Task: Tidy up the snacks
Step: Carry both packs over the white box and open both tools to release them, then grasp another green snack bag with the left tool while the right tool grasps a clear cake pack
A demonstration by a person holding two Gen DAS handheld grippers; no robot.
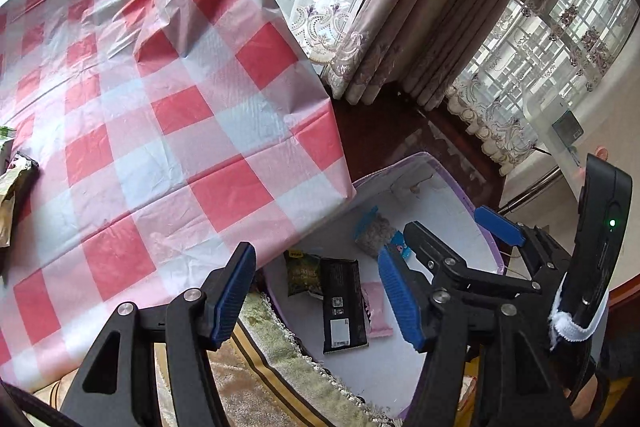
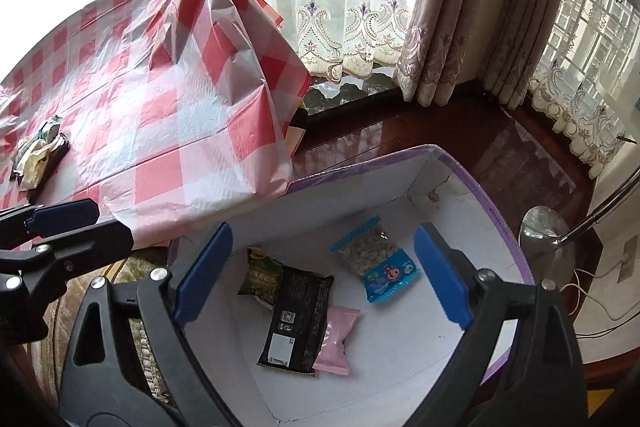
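Observation:
A white box with a purple rim stands on the floor beside the table and also shows in the left wrist view. Inside lie a black packet, a green packet, a pink packet and a blue-and-clear nut packet. My right gripper is open and empty above the box. My left gripper is open and empty over the box's near edge. The right gripper shows in the left wrist view. More snack packets lie on the table at the left.
The table wears a red-and-white checked cloth whose corner hangs over the box. A fringed patterned cover lies below the grippers. Curtains and a window sill are behind. A chrome lamp base stands to the right of the box.

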